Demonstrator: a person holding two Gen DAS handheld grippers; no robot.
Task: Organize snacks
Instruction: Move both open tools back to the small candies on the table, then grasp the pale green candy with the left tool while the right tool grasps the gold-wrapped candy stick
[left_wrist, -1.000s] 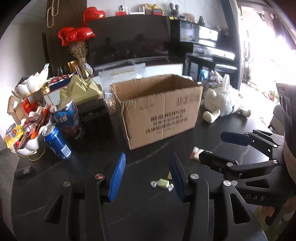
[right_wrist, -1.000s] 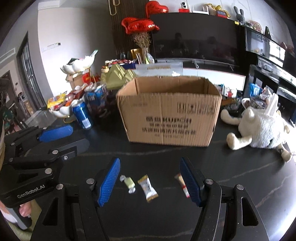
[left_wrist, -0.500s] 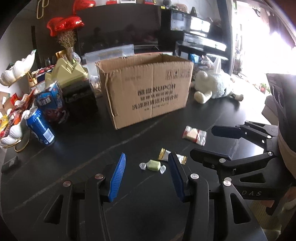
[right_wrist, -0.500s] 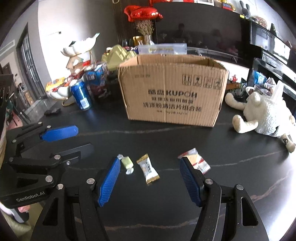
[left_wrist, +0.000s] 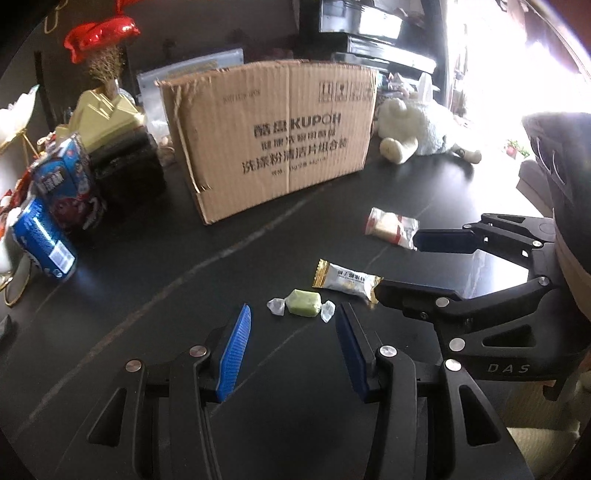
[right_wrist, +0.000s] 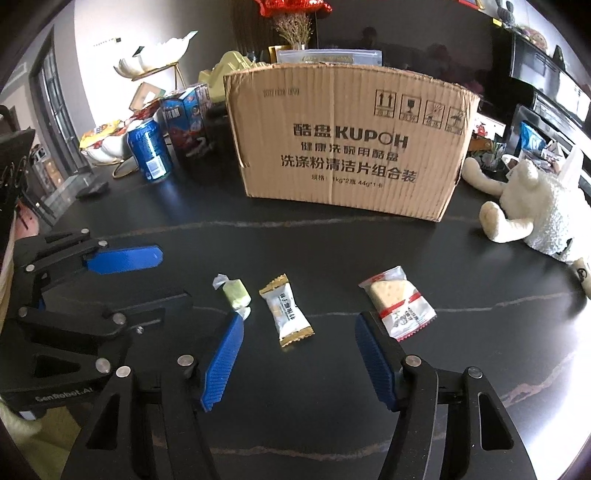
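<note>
Both grippers have dropped toward the tabletop. Left gripper (left_wrist: 293, 325) part open, empty, green candy (left_wrist: 303, 302) just ahead. Right gripper (right_wrist: 297, 338) empty, jaws just narrowing around gold-edged sachet (right_wrist: 286, 310). Cracker packet (right_wrist: 397, 301) beside; cardboard box (right_wrist: 347, 144) beyond. Pickup looks imminent.

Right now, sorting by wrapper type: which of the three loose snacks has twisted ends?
The green candy, leftmost of the three, has clear twisted ends. The gold-edged packet and the red-striped cracker packet are flat sealed packs.
</note>
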